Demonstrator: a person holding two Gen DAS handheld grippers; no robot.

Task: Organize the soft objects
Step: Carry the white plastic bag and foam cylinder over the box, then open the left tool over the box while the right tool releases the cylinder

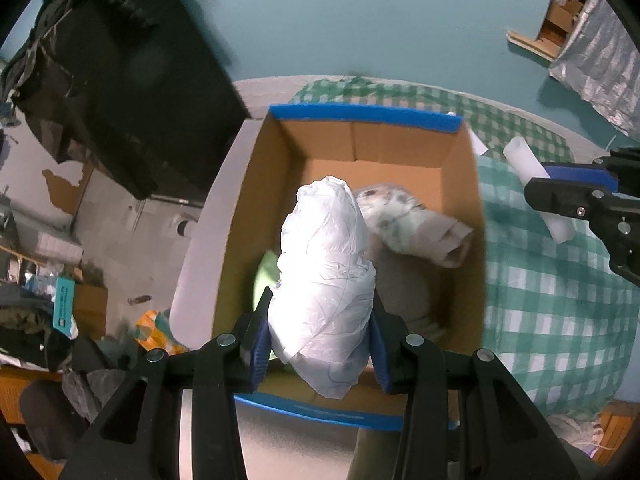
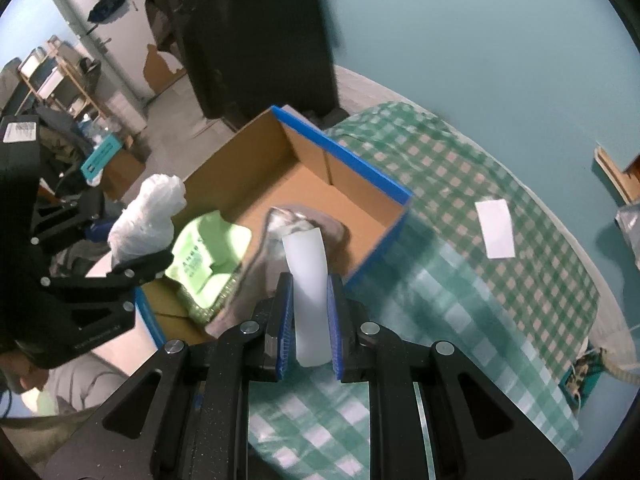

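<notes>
— Soft objects were partly sorted: the cardboard box already held a speckled grey roll toward two o'clock of its floor and a pale green packet at about eight o'clock.

— And the grippers?

— Both were loaded. The left gripper was clenched on a white plastic bundle, held above the box's near half and not yet let go. The right gripper was grasping a white foam roll, poised over the checked cloth just beside the box's blue-edged wall, at roughly three o'clock of the box.

— So what was left?

— By my reckoning, two drops — bundle first, then the roll. A white slip of paper lay flat on the cloth, well apart from the box; whether it counted as a soft thing, I could not tell.
</notes>
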